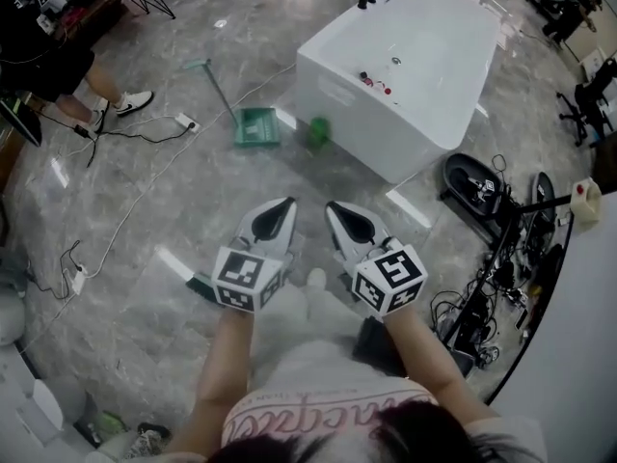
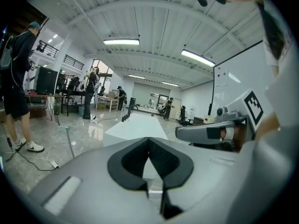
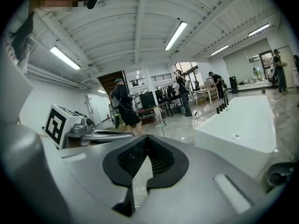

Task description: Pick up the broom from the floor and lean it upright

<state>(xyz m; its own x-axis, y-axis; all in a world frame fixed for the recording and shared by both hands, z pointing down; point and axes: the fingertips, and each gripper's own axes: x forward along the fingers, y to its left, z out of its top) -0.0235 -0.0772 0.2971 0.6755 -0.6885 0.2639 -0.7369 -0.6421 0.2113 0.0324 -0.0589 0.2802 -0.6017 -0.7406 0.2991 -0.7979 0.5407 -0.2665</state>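
My left gripper and right gripper are both closed and empty. The broom lies on the floor well ahead, near the tub.

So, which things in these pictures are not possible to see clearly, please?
- Broom head: left gripper view, hidden behind the left gripper body; only the handle shows.
- Green object beside the white tub: head view, blurred, not identifiable.
- Small items in the tub: head view, too small.
- Standing person: head view, cut off by the left edge.
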